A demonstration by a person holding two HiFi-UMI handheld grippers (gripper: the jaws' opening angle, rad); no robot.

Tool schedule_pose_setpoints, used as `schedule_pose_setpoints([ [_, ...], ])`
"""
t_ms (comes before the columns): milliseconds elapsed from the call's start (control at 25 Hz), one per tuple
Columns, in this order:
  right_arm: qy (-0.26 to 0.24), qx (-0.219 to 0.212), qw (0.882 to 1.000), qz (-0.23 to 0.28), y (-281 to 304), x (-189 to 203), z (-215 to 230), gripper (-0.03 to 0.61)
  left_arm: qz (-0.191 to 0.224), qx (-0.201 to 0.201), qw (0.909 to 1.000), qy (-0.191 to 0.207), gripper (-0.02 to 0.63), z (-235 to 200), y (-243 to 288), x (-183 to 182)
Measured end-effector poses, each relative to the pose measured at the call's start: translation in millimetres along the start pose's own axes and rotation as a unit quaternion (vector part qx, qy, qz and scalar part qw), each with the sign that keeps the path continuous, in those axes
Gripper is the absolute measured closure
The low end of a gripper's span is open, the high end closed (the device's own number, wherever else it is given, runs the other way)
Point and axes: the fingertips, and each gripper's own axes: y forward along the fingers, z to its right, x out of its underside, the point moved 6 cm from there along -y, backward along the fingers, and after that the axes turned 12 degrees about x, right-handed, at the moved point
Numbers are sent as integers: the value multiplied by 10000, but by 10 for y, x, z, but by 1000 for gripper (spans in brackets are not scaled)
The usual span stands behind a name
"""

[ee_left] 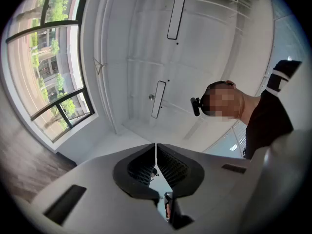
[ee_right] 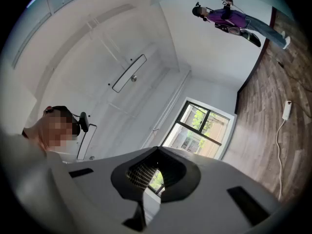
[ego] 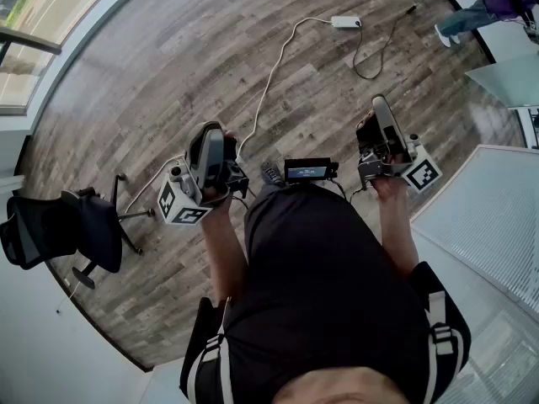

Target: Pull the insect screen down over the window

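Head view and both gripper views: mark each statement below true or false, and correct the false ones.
1. The left gripper is shut and empty. True.
2. The right gripper grips the window frame. False: it is shut on nothing, well apart from the window.
3. A black chair stands to the person's left. True.
4. The floor is grey carpet. False: it is wood planks.
5. A white cable lies on the floor. True.
6. Nobody else is in the room. False: a second person stands at the far side.
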Motion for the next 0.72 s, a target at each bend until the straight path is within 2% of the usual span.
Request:
schedule_pose_setpoints([
  [480, -335, 114, 9993, -140, 361, 165, 46, 572, 260, -158, 9995, 72, 606, -374, -298, -171],
  [720, -847, 519, 9946, -306, 747, 202, 113, 571, 375, -502, 9980, 32, 606, -796, -479, -375],
])
